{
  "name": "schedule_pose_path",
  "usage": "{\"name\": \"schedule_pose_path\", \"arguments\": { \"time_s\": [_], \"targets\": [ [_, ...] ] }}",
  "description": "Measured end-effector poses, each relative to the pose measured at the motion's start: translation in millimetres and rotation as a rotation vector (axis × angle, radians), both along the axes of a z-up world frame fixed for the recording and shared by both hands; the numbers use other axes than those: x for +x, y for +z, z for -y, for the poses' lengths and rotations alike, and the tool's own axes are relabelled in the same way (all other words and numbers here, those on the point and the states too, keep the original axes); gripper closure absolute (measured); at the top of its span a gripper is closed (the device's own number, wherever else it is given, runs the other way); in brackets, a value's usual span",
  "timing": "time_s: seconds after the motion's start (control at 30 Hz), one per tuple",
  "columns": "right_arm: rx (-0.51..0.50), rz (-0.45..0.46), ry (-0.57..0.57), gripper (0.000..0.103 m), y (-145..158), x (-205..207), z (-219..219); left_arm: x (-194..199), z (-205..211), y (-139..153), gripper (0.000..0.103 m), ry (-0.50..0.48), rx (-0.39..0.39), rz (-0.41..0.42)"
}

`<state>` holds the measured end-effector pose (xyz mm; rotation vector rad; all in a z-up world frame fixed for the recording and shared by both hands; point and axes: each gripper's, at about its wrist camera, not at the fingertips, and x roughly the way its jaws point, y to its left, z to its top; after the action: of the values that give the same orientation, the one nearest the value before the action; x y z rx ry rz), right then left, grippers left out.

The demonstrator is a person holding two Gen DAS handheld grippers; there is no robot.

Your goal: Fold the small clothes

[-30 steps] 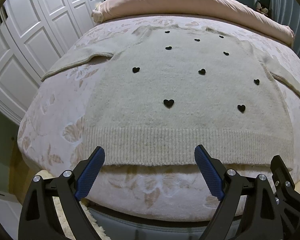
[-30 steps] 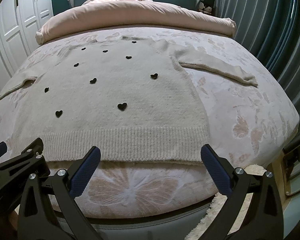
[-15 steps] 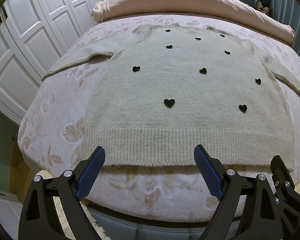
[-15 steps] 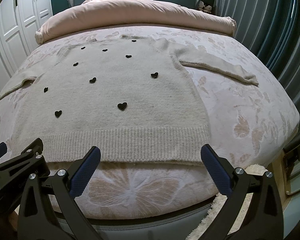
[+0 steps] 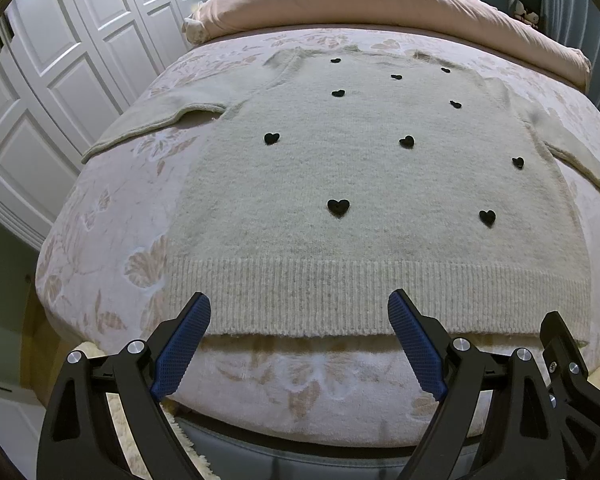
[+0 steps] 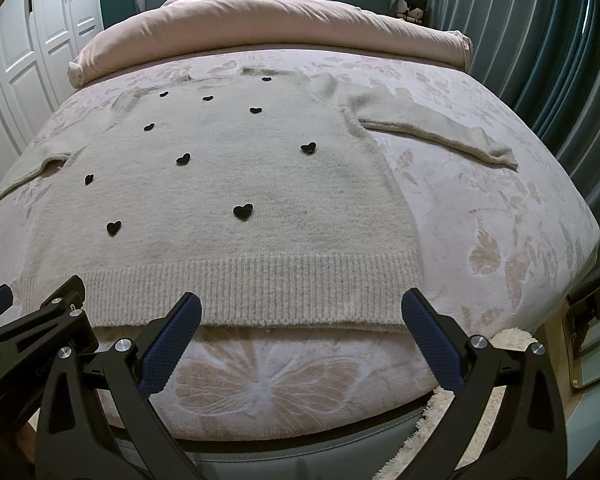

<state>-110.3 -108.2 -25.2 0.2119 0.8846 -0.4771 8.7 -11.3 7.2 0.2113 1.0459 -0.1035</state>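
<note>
A cream knitted sweater (image 5: 360, 184) (image 6: 236, 184) with small black hearts lies flat on the bed, front up, both sleeves spread out to the sides. Its ribbed hem (image 5: 360, 296) (image 6: 260, 288) runs along the near edge of the bed. My left gripper (image 5: 300, 312) hovers open just short of the hem's left half, nothing between its blue pads. My right gripper (image 6: 300, 312) is open too, just short of the hem's right half. Part of the right gripper's frame (image 5: 560, 356) shows at the lower right of the left wrist view.
The bed (image 6: 480, 208) has a pale floral cover, with a pink duvet (image 6: 268, 16) rolled up at the head end. White wardrobe doors (image 5: 60, 80) stand to the left, grey-blue curtains (image 6: 540, 40) to the right. A shaggy rug (image 6: 460, 420) lies on the floor below.
</note>
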Motion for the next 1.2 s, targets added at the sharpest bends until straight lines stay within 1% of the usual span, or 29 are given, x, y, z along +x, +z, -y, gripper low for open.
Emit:
{"name": "schedule_pose_path", "arguments": {
  "time_s": [0.67, 1.2],
  "targets": [
    [0.002, -0.003, -0.002, 0.005, 0.4, 0.9, -0.2, 0.5, 0.7, -0.4, 0.017, 0.000, 0.001, -0.002],
    [0.014, -0.024, -0.011, 0.005, -8.4, 3.7, 1.5, 3.9, 1.0, -8.1, 0.018, 0.001, 0.010, -0.020]
  ]
}}
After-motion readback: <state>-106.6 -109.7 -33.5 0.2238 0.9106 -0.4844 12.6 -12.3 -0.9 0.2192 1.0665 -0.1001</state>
